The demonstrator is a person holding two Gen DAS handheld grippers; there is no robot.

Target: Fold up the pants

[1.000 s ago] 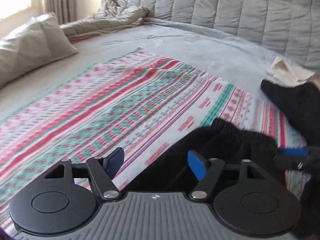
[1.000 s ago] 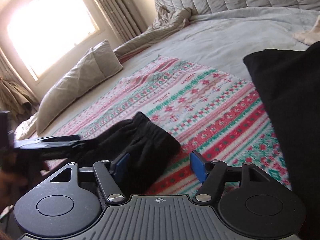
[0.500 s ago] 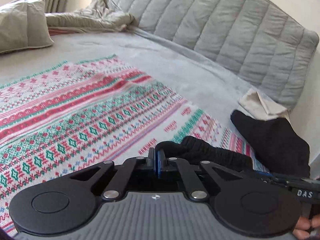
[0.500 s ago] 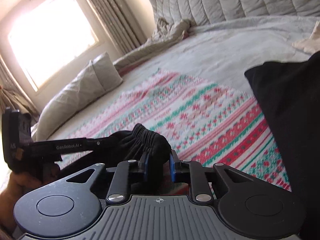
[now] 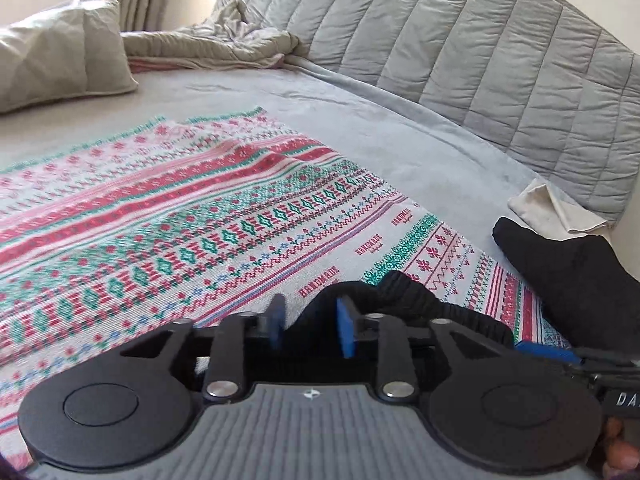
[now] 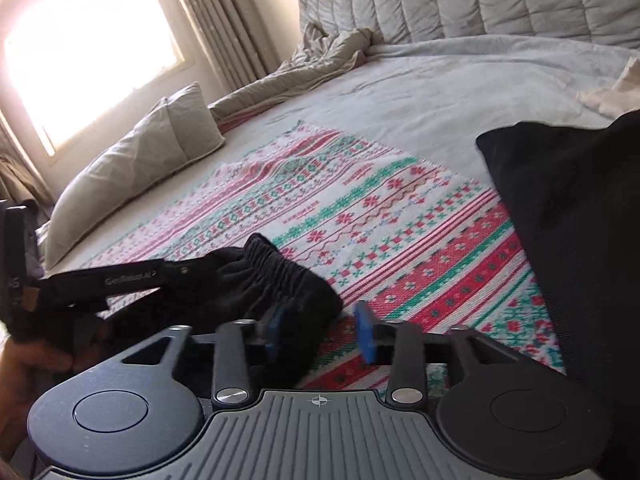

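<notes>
Beyond right tool (image 6: 320, 330), perhaps window (image 6: 88, 36)

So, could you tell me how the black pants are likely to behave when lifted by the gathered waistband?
The black pants will probably hang floppy: the fabric already bunches in soft folds. The elastic waistband looks ruched, so it may stretch rather than stay straight. On the woven patterned blanket they would likely drag and crumple, not slide, if pushed.
</notes>
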